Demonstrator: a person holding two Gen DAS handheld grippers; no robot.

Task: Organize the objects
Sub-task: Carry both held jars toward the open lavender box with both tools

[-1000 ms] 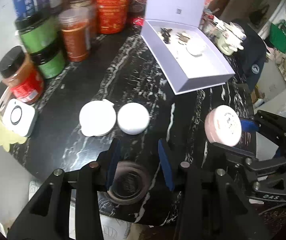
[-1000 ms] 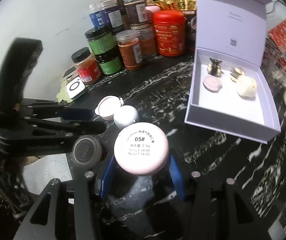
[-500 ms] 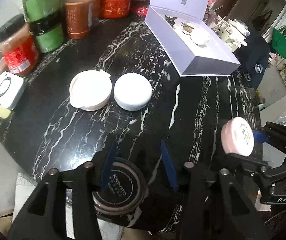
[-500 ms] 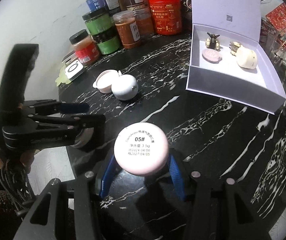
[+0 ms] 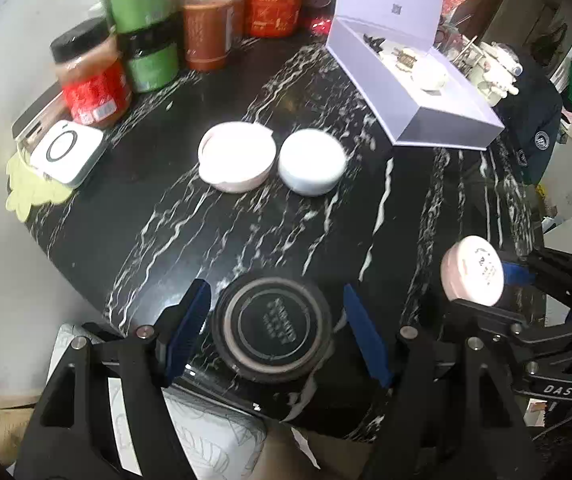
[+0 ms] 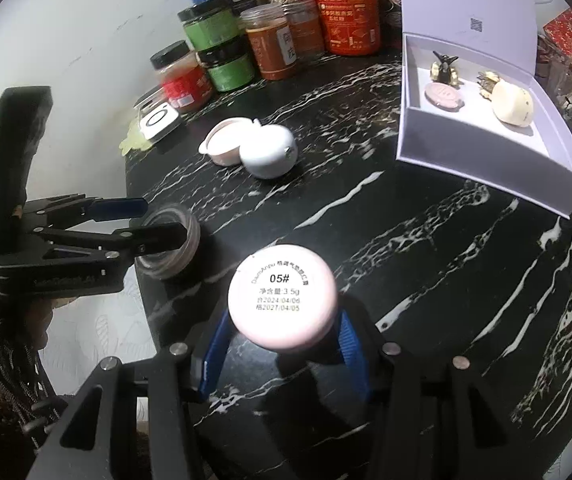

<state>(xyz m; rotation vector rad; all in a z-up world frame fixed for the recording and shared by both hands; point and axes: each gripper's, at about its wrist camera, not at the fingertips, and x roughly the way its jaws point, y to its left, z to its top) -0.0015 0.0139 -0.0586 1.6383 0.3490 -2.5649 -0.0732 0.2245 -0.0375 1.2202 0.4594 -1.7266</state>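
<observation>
A dark round jar [image 5: 272, 332] with a printed black lid rests on the black marble table [image 5: 158, 240] near its front edge. My left gripper [image 5: 278, 330] straddles it; its jaws are opening and the blue pads [image 5: 190, 316] stand clear of the jar's sides. From the right wrist view, the left gripper [image 6: 160, 222] sits at the left around that jar [image 6: 172, 258]. My right gripper [image 6: 282, 332] is shut on a pink round compact [image 6: 282, 292] with a "05#" label, held just above the table. That compact [image 5: 471, 270] also shows at the right of the left wrist view.
A pink open case [image 5: 238, 156] and a white round case [image 5: 311, 162] lie mid-table. An open lavender box [image 5: 441, 124] holding small items stands at the back right. Jars [image 5: 94, 80] line the back left, with a white square device [image 5: 68, 152] beside them.
The left gripper has come down with the dark jar, set it on the table and spread its jaws off it. The right gripper has sunk a little, still holding the pink compact.
</observation>
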